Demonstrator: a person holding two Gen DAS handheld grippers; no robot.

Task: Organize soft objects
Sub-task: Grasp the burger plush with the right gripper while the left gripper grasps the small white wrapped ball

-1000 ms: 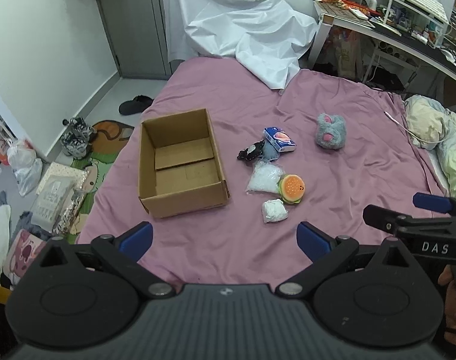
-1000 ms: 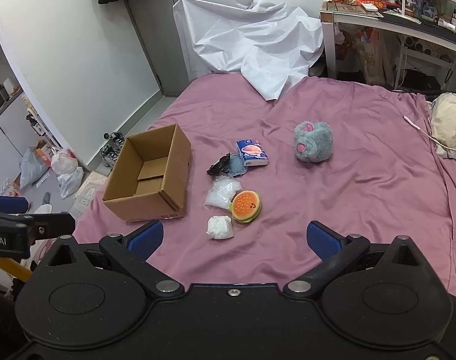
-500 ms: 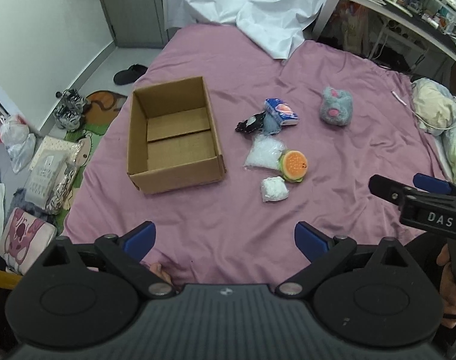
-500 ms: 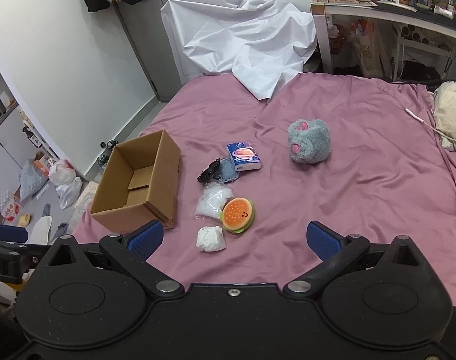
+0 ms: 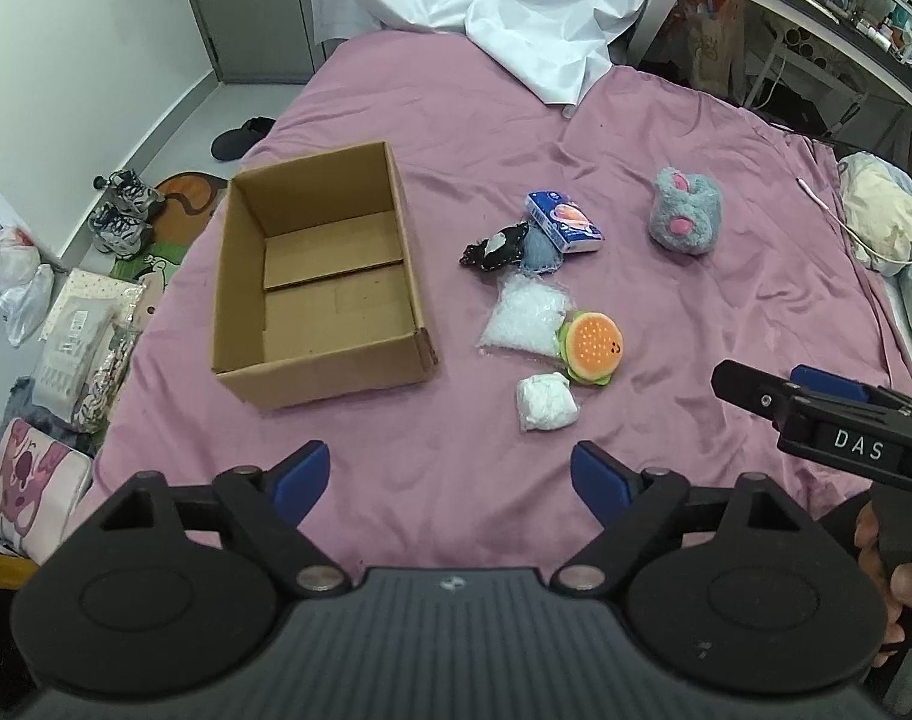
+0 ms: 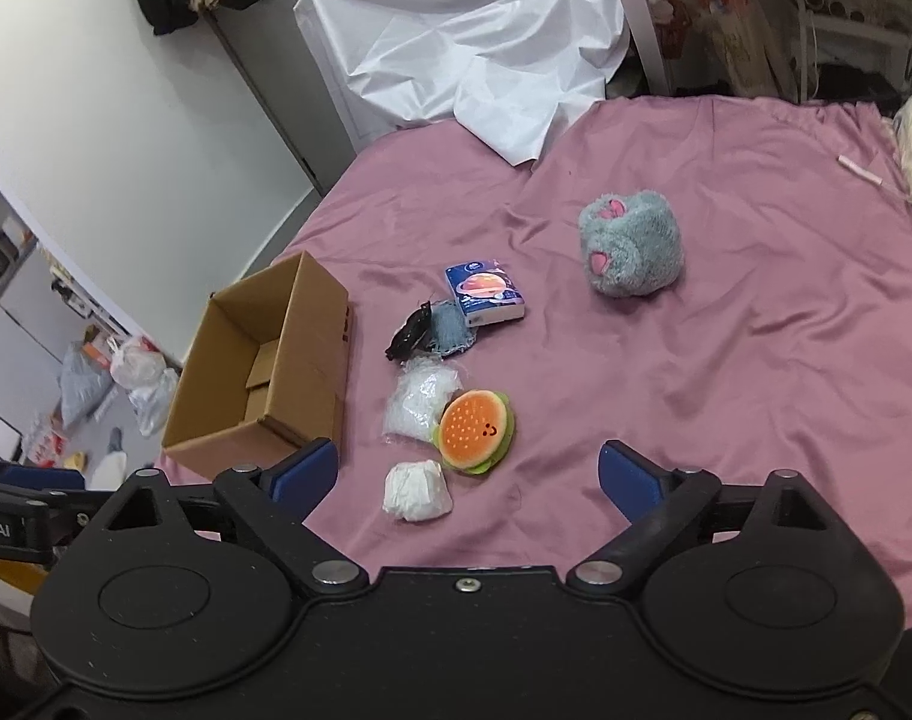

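An open empty cardboard box (image 5: 318,282) (image 6: 264,372) stands on the purple bedsheet (image 5: 696,312). Right of it lie a burger plush (image 5: 591,348) (image 6: 475,431), a white wad (image 5: 545,401) (image 6: 417,490), a clear bag of white filling (image 5: 525,313) (image 6: 423,399), a blue tissue pack (image 5: 565,223) (image 6: 485,293), a black pouch (image 5: 495,247) (image 6: 409,333), a blue-grey cloth (image 6: 450,331) and a grey plush (image 5: 687,219) (image 6: 631,252). My left gripper (image 5: 450,480) is open and empty above the bed's near edge. My right gripper (image 6: 468,471) is open and empty, just short of the white wad.
A crumpled white sheet (image 5: 516,6) (image 6: 468,54) covers the bed's far end. A desk with clutter (image 5: 816,12) stands at the back right. Pillows (image 5: 888,228) lie at the right edge. Bags, shoes and a mat (image 5: 84,300) cover the floor on the left.
Both grippers have moved forward and tilted down toward the objects on the bed, which now appear closer. Both stay open and empty. The objects have not moved.
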